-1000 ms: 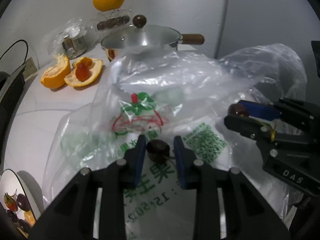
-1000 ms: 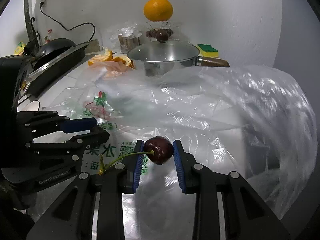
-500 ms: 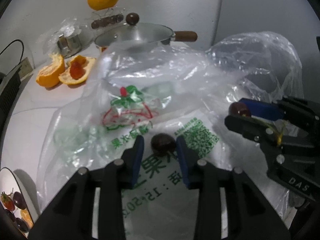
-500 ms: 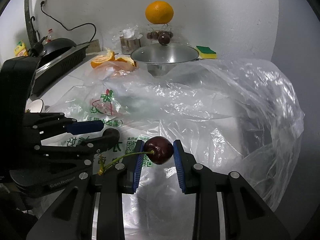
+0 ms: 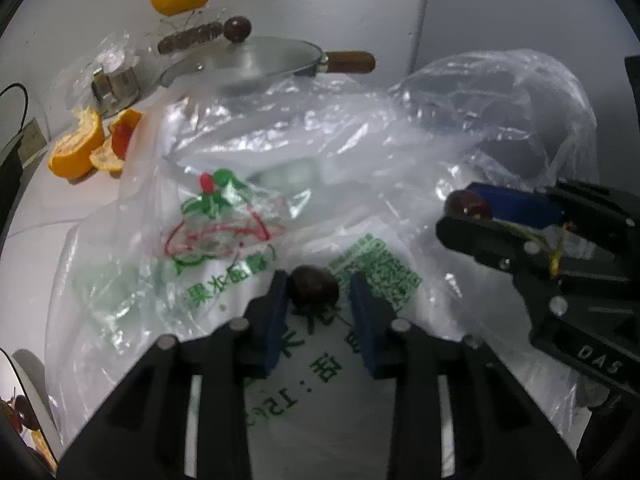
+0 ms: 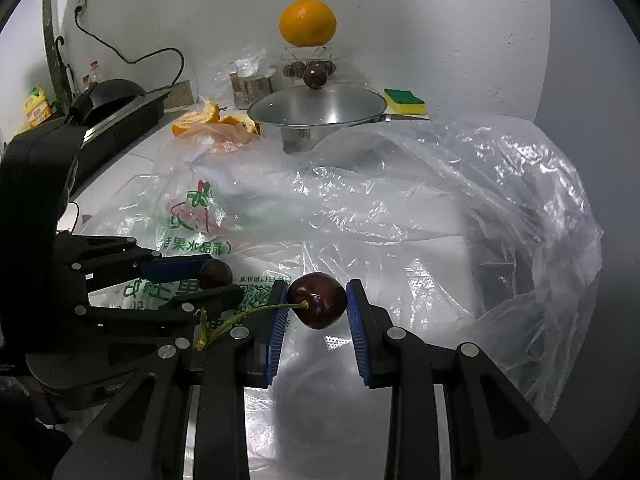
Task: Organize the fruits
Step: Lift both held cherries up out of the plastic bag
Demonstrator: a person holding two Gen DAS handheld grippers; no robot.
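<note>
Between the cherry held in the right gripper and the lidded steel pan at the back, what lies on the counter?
In the right wrist view, only crumpled clear plastic bag spans the stretch from the stemmed dark red cherry to the lidded steel pan.

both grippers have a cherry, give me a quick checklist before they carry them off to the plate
1. Right gripper shut on stemmed cherry: ok, both pads touch it.
2. Left gripper shut on dark cherry: cannot tell; it touches one pad, but a gap shows at the other.
3. Stem free: not ok, it trails across the right gripper's own finger.
4. Plastic bag not caught in either grip: cannot tell.
5. Grippers apart: ok, close but not touching.
6. Plate in view: ok, only its edge shows at the left wrist view's lower left, with fruit on it.
</note>
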